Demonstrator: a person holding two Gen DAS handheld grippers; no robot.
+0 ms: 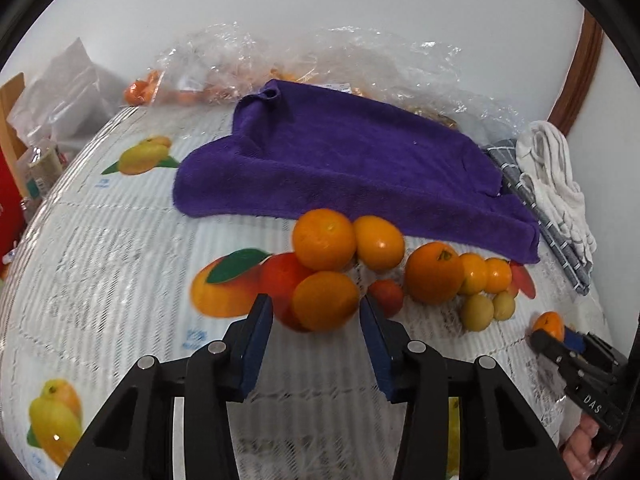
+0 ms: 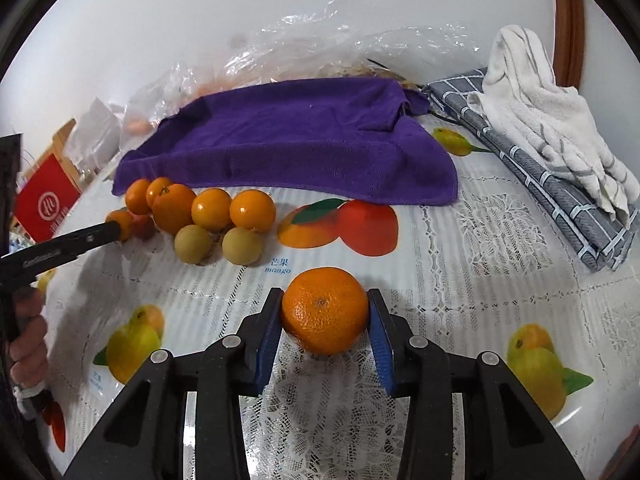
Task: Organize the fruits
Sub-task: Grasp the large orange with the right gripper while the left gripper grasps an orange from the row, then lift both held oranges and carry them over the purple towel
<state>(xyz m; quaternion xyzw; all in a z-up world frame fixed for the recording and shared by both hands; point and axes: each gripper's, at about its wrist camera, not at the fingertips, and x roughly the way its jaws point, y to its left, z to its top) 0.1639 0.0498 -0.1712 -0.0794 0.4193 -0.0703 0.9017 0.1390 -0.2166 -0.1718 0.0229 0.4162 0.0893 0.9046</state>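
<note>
Now the jaws of the right gripper (image 2: pixel 325 318) are closed on a mandarin (image 2: pixel 325 310): both blue pads press its sides, and it sits just above the desk (image 2: pixel 480 272), apart from the other fruit. The jaws of the left gripper (image 1: pixel 316 322) stand narrow around a second orange fruit (image 1: pixel 325 300) at the near edge of the pile. The pads lie close to its sides, but the picture is blurred there and I cannot tell if they already press it.

Just beyond the left jaws lies the main cluster (image 2: pixel 200 212): several oranges touching each other, a small red fruit (image 1: pixel 386 296) to the right of the jaws, and two pale yellow-green fruits (image 2: pixel 218 244) at the front. Behind this group a purple towel (image 1: pixel 352 160) lies spread on the desk, and behind it there is crumpled clear plastic (image 1: pixel 360 64). To the far right are a grey checked cloth (image 2: pixel 560 200) and a white towel (image 2: pixel 552 120).

I judge that the task is at an early stage. Only the one mandarin is separated; nearly all the fruits are mixed together in one heap, and no sorted groups show yet.
</note>
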